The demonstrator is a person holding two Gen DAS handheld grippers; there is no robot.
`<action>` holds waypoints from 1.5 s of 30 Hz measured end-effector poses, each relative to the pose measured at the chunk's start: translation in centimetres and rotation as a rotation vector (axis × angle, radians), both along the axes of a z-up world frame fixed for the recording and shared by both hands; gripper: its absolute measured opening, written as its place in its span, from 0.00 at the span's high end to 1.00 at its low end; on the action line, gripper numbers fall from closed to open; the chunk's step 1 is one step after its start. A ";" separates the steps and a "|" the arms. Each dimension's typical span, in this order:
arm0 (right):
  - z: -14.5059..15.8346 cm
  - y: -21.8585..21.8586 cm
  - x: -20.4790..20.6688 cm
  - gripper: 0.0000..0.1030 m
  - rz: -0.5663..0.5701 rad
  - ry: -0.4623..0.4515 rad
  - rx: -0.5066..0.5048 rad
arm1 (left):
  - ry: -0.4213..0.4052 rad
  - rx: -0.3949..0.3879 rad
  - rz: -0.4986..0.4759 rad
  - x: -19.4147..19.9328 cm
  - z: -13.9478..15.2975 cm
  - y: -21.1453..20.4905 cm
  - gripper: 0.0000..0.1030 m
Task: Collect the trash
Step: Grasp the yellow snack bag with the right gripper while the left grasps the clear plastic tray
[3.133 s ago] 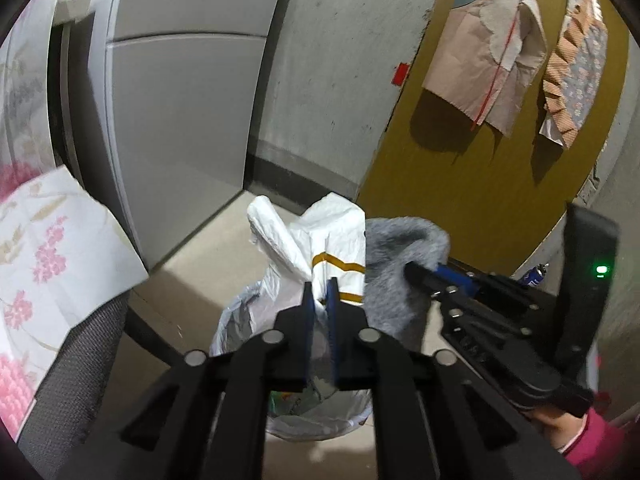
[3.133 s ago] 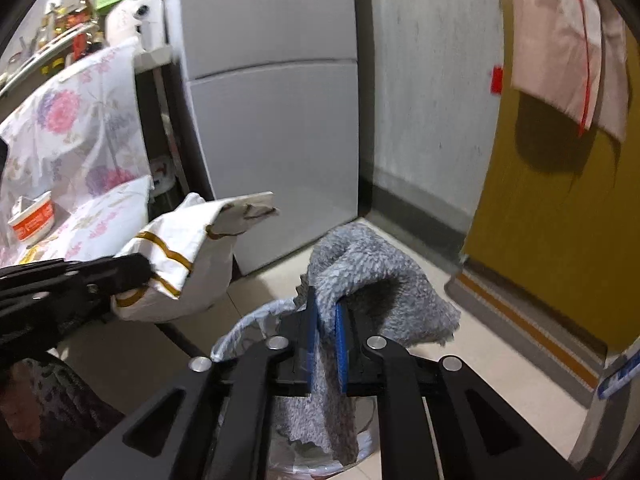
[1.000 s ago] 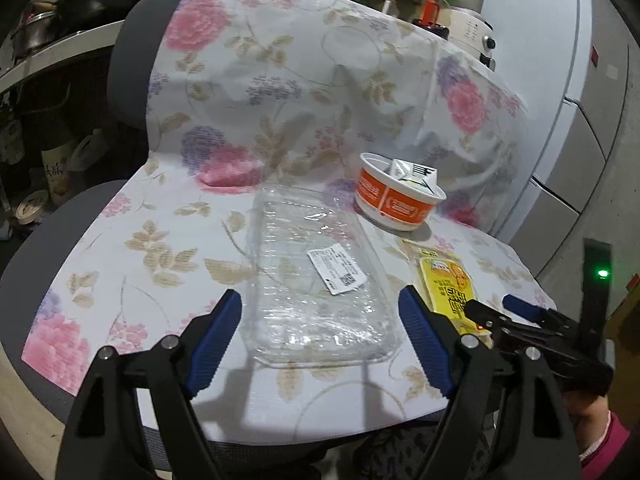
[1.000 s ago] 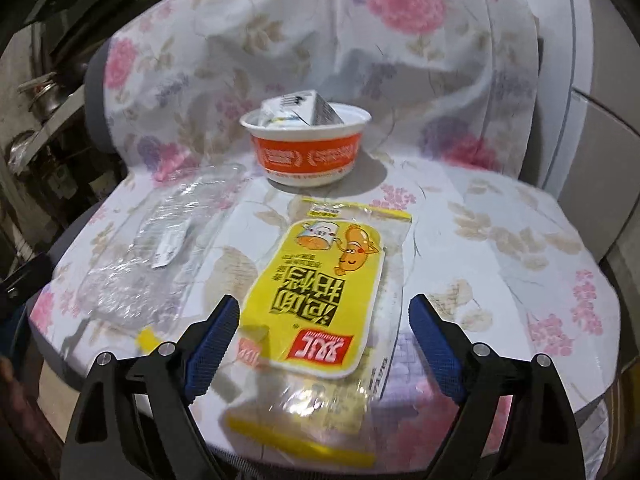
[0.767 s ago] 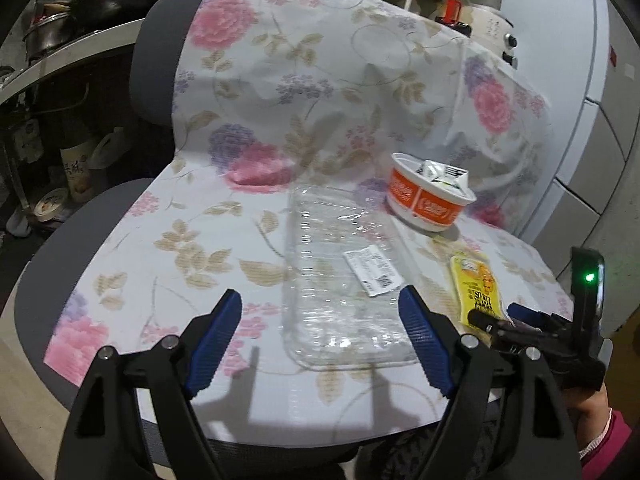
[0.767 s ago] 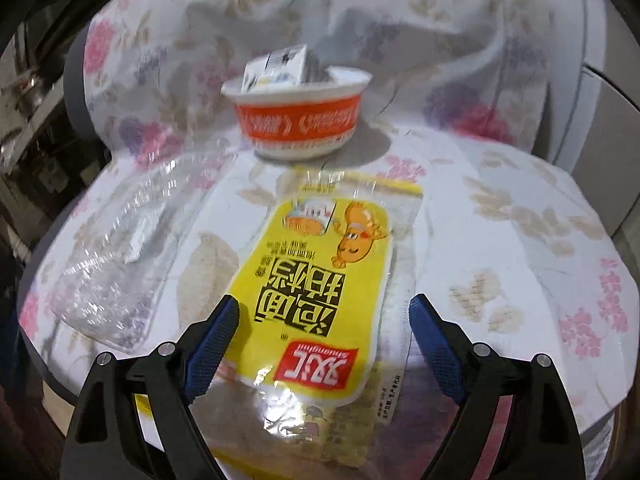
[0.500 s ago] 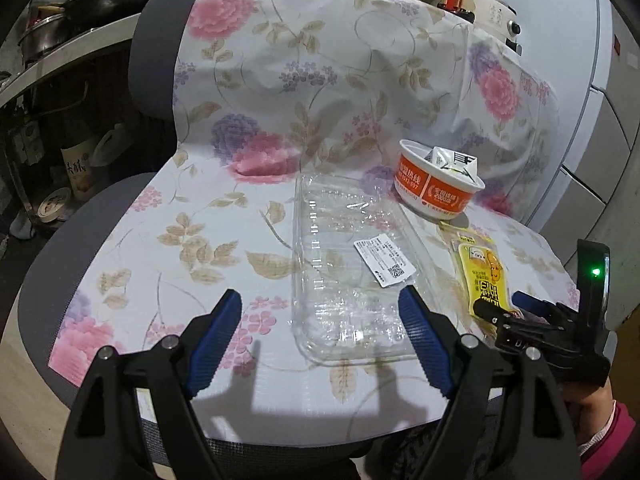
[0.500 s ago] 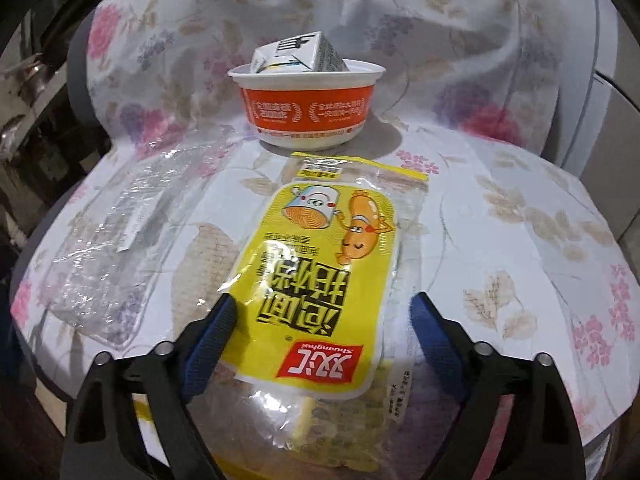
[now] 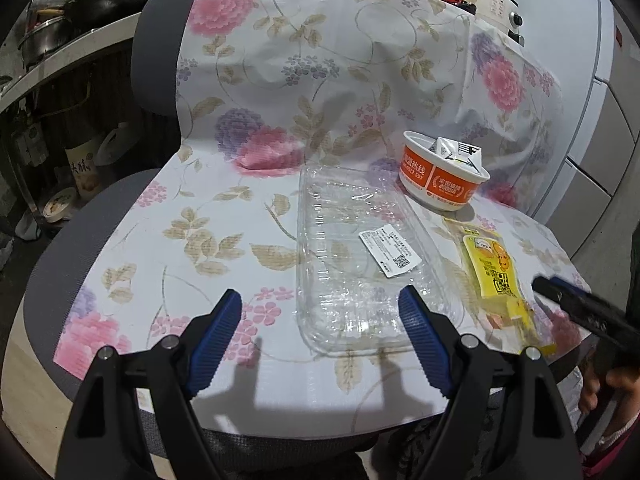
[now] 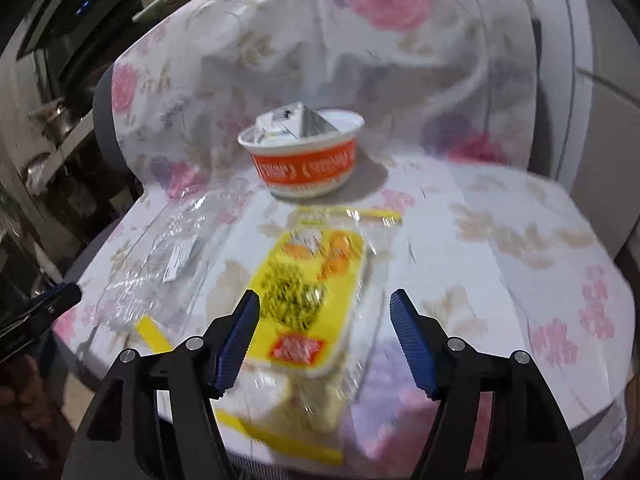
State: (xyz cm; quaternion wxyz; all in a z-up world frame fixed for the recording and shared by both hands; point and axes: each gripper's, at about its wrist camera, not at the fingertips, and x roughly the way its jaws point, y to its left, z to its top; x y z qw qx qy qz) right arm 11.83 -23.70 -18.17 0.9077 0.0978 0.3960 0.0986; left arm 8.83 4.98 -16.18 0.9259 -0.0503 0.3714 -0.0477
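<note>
yellow snack packet (image 10: 308, 292) between spread right tongs (image 10: 324, 300)

left gripper (image 9: 320, 316): released bag, now spread | right gripper (image 10: 324, 316): dropped towel, narrowing slightly, blurred

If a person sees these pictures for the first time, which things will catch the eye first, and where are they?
The bright yellow snack wrapper lies flat on the flowered cloth, right ahead of the open right gripper. Behind it stands an orange and white bowl with a small carton inside. A clear plastic tray with a white label lies before the open left gripper.
</note>
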 end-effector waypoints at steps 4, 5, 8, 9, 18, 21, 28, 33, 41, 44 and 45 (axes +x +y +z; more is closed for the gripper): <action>-1.7 -0.2 -0.9 0.39 0.050 0.058 0.015 | 0.007 0.009 -0.017 0.2 -0.3 -0.7 0.24; -2.2 0.0 -0.8 0.41 0.066 0.071 0.017 | 0.009 0.010 -0.019 0.2 -0.4 -0.9 0.24; -2.7 0.5 -0.5 0.41 0.074 0.060 0.021 | 0.016 0.011 -0.024 0.3 -0.6 -1.1 0.24; -2.8 0.5 -0.2 0.40 0.074 0.061 0.039 | 0.017 0.011 -0.024 0.3 -0.7 -1.2 0.24; -2.8 -0.6 1.5 0.61 0.036 0.021 0.263 | 0.025 0.025 -0.020 0.4 -1.1 -1.0 0.24; -1.9 0.1 1.6 0.61 0.063 -0.014 0.255 | 0.027 0.023 -0.012 0.6 -1.0 -0.7 0.24; -2.4 3.5 3.4 0.58 0.104 0.074 0.020 | 0.032 0.020 -0.012 0.8 -1.3 -0.8 0.24; -2.2 4.6 2.5 0.89 0.121 0.036 -0.097 | 0.032 0.021 -0.009 0.7 -1.3 -0.9 0.24; 2.0 3.3 -1.0 0.94 0.011 -0.160 -0.253 | 0.020 0.013 0.016 0.8 -0.9 0.5 0.24; 3.4 2.2 -2.0 0.94 -0.055 -0.205 -0.292 | 0.012 0.000 0.026 1.2 -0.6 1.0 0.24; 3.7 1.8 -2.2 0.94 -0.066 -0.208 -0.290 | 0.007 -0.003 0.027 1.3 -0.5 1.1 0.25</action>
